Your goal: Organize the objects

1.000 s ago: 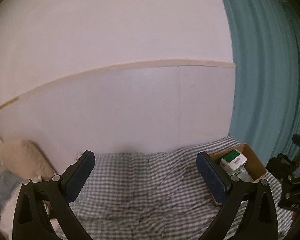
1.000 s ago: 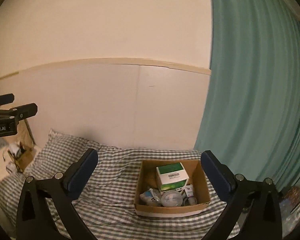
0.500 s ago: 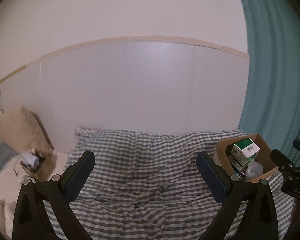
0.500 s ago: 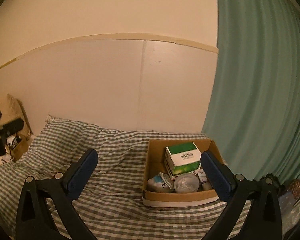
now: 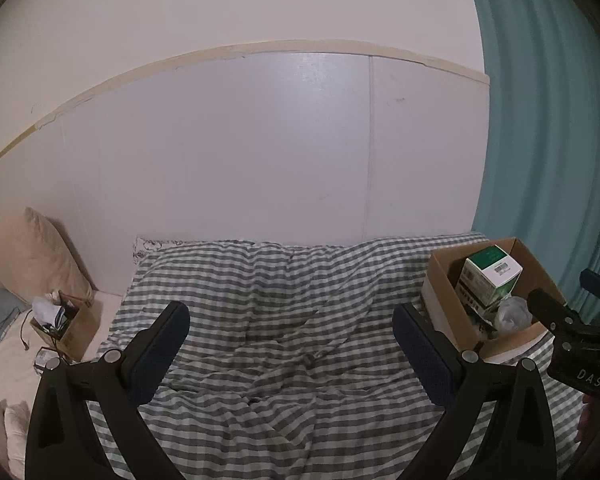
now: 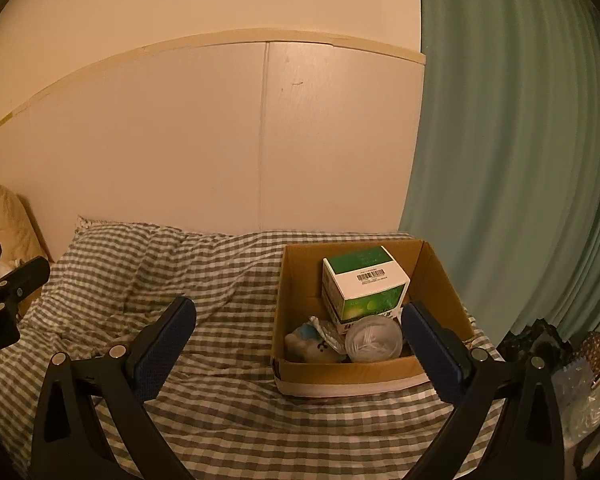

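Note:
A cardboard box [image 6: 440, 276] sits on the checked blanket [image 6: 228, 288]; it also shows at the right of the left wrist view [image 5: 444, 300]. Inside it are a green and white carton [image 6: 364, 284], a clear round tub [image 6: 374, 340] and a small white soft item [image 6: 308, 346]. My right gripper [image 6: 300, 344] is open and empty, just in front of the box. My left gripper [image 5: 290, 348] is open and empty over the middle of the blanket [image 5: 284, 320]. A second small cardboard box [image 5: 70, 328] with mixed items sits at the far left.
A pale wall panel [image 5: 260, 152] runs behind the bed. A teal curtain [image 6: 520, 160] hangs at the right. A beige pillow [image 5: 36, 256] leans at the left. Dark bags [image 6: 540, 344] lie beside the bed at the right.
Both grippers have tilted down and come closer to the bed. The box now looks larger and nearer in the right wrist view. The small box at the left has come into the left wrist view.

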`<action>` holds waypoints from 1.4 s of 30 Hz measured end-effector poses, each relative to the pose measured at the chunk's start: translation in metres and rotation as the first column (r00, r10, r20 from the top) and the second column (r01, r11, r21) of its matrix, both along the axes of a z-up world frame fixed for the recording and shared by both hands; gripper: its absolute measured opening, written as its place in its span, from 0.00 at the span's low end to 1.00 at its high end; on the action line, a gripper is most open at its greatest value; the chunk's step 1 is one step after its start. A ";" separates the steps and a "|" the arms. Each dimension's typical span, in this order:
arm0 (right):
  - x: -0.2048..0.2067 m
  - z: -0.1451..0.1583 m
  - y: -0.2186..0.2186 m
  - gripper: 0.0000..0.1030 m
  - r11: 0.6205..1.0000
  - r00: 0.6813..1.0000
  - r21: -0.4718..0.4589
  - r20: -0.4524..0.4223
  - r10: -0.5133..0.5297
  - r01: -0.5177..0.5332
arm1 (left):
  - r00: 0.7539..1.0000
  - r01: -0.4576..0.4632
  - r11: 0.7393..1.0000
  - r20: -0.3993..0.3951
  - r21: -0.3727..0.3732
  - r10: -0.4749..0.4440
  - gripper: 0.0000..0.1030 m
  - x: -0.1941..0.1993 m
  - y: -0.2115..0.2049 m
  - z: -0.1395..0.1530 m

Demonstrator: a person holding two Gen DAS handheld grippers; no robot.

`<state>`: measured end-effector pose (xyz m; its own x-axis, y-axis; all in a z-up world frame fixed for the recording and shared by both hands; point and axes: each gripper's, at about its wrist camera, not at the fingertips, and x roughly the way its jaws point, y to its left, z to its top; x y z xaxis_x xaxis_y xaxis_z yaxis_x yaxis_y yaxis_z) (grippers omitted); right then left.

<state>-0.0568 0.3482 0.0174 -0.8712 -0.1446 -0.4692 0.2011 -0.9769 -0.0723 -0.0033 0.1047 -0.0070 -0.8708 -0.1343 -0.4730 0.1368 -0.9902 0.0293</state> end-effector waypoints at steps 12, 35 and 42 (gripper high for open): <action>-0.002 -0.002 0.003 1.00 1.000 1.000 -0.002 0.004 -0.001 0.001 | 1.000 -0.012 1.000 0.016 0.025 0.012 1.00 -0.002 -0.005 0.000; -0.005 -0.006 0.004 1.00 1.000 1.000 0.013 0.018 -0.003 0.003 | 1.000 -0.011 1.000 0.029 0.029 0.010 1.00 -0.004 -0.007 -0.004; -0.005 -0.006 0.003 1.00 1.000 1.000 0.013 0.023 -0.002 0.002 | 1.000 -0.009 0.999 0.029 0.033 0.008 1.00 -0.004 -0.007 -0.005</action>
<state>-0.0613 0.3514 0.0113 -0.8606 -0.1367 -0.4906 0.2007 -0.9764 -0.0799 -0.0069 0.0982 -0.0117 -0.8557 -0.1251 -0.5020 0.1444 -0.9895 0.0005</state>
